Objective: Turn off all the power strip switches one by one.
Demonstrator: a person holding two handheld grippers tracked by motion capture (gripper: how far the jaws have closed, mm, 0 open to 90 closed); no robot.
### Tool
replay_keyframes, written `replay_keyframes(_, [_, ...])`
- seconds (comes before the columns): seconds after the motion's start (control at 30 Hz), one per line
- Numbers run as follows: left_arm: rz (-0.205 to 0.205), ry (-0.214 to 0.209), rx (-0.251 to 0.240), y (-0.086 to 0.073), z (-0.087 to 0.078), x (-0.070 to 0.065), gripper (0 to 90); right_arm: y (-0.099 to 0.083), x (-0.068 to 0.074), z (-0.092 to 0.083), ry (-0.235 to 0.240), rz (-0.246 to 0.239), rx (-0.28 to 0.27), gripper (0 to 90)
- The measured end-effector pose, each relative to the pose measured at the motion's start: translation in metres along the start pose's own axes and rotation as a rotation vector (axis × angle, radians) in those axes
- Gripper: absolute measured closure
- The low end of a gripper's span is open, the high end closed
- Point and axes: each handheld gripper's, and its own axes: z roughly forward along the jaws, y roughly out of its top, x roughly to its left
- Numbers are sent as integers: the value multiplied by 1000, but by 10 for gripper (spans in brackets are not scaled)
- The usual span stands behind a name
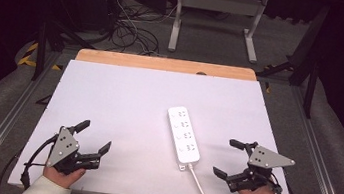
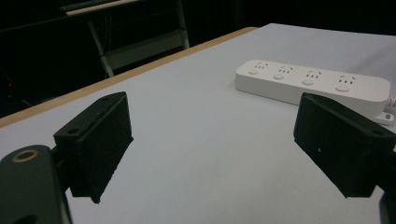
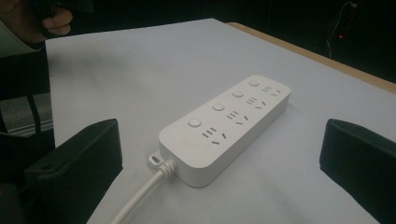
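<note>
Both tongs, left point(image 1: 93, 136) and right point(image 1: 226, 157), gape empty beside the unlabelled white power strip point(image 1: 183, 133).

White power strip point(image 1: 183, 134) at 3 o'clock from table centre: smooth plastic, faint satin sheen; its cord point(image 1: 203, 190), toward 5 o'clock, smooth white rubbery sheath. Tabletop point(image 1: 124, 101): matt white board, even and unmarked, with a pale wood edge strip point(image 1: 164, 64) at 12 o'clock, lightly varnished. Left gripper point(image 1: 93, 142) at 7 o'clock and right gripper point(image 1: 226, 157) at 4 o'clock: matt black plastic jaws, slightly grainy, each topped by a dull grey metal plate. Floor point(image 1: 208, 36) beyond, at 12 o'clock: grey, rough, carpet-like.
</note>
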Motion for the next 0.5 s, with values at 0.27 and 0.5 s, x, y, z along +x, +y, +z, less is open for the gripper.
replay_keyframes(0.27, [7,8,1,0,0,-1,118,4,0,-2,-58,-8,-11,1])
replay_keyframes(0.5, [9,11,-3,0,-1,-1,116,7,3,-7,-75,49,-99,5])
